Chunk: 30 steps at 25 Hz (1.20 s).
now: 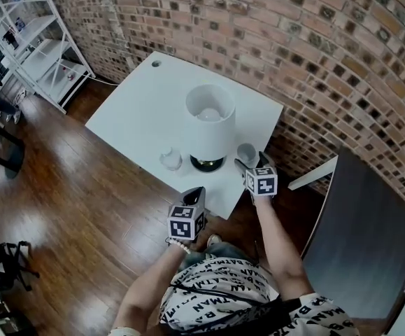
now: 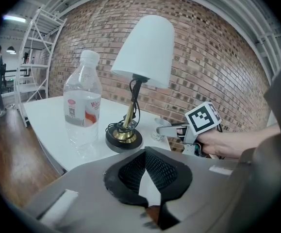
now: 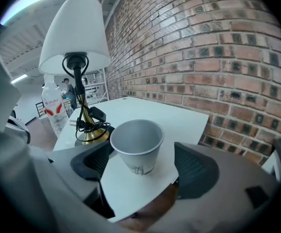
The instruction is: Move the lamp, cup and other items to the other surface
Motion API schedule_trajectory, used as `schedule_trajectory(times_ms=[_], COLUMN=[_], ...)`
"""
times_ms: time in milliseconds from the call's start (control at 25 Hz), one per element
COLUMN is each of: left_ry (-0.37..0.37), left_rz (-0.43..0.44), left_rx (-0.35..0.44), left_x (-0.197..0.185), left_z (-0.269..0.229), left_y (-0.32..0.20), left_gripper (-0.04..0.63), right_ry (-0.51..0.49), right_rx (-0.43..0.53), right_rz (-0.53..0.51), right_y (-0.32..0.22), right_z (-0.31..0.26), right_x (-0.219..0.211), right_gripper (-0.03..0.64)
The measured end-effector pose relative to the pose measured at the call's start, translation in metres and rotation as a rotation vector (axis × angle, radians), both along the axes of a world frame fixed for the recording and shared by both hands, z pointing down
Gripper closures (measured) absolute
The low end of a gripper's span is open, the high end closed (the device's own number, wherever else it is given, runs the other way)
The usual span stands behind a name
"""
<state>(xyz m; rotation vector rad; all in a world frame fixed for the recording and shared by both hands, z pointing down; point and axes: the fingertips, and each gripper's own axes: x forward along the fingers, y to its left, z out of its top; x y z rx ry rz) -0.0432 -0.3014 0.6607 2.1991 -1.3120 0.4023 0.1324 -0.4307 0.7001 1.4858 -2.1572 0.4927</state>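
Supervisor: Cup first. Where does it sit on the head view?

Operator: I see the cup (image 1: pixel 247 152) upright near the front right corner of the white table (image 1: pixel 139 110), just beside the lamp (image 1: pixel 209 121). My right gripper (image 1: pixel 250 161) reaches in to it from the table's edge. The water bottle (image 1: pixel 171 158) stands on the lamp's other side. My left gripper (image 1: pixel 196 191) points at the table's front edge, above the wood floor (image 1: pixel 69 187). A dark surface (image 1: pixel 363 236) lies off to the right, by the brick wall (image 1: pixel 328 47).

Supervisor: And the left gripper view?

Operator: I read its jaws as meeting at the tips, with nothing between them. Past them the water bottle is on the left and the lamp's black and brass base (image 2: pixel 124 139) is in the middle. The right gripper is at the right, with the hand (image 2: pixel 227 144) behind it.

Supervisor: Right gripper view?

Operator: Here the jaws stand wide, one on each side of the cup, which rests on the table between them. I see bare table between the cup and the right pad (image 3: pixel 193 169). The left pad (image 3: pixel 94 161) is close, and I cannot tell whether it touches. The lamp stands behind to the left with its cord (image 3: pixel 84 123) wound round the stem, and the water bottle is beyond it.
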Motion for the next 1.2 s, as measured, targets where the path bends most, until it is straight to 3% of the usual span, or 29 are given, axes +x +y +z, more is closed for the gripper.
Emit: schedule_trajectory(times_ms=[160,360,440,520,600,640,800,840,960,1200], left_ry=[0.009,0.015,0.028,0.046,0.059,0.063,0.07,0.074,0.087,0.112], left_rz=[-0.008,0.006,0.021,0.027,0.028,0.031,0.052,0.056,0.067,0.086], left_rx=[0.01,0.028,0.038,0.042,0.051,0.058,0.075,0.076,0.081,0.087], left_x=[-0.013,-0.026,-0.029,-0.033,-0.036,-0.037,-0.04,-0.041,-0.046,-0.065], left_z=[-0.011,-0.031,-0.039,-0.048,-0.058,-0.064,-0.08,-0.085,-0.093,-0.099], left_y=[0.008,0.012,0.014,0.016,0.017,0.017,0.022,0.025,0.036,0.067], left_gripper=[0.595,0.595,0.595,0.595,0.595,0.595,0.595,0.595,0.595,0.595], right_ry=[-0.041,-0.087,-0.109,-0.119,-0.129,-0.133,-0.166,-0.173,-0.193,-0.227], right_rx=[0.025,0.077,0.104,0.136,0.164,0.175,0.211,0.221,0.228,0.189], right_rz=[0.044,0.067,0.075,0.079,0.075,0.074,0.081,0.086,0.095,0.096], right_y=[0.03,0.059,0.07,0.081,0.091,0.096,0.116,0.122,0.141,0.178], right_z=[-0.022,-0.065,-0.085,-0.103,-0.119,-0.125,-0.149,-0.154,-0.162,-0.154], right_x=[0.01,0.003,-0.002,-0.01,-0.018,-0.022,-0.035,-0.039,-0.052,-0.094], right_gripper=[0.195,0.266,0.32,0.434,0.439,0.476,0.48,0.565,0.617,0.617])
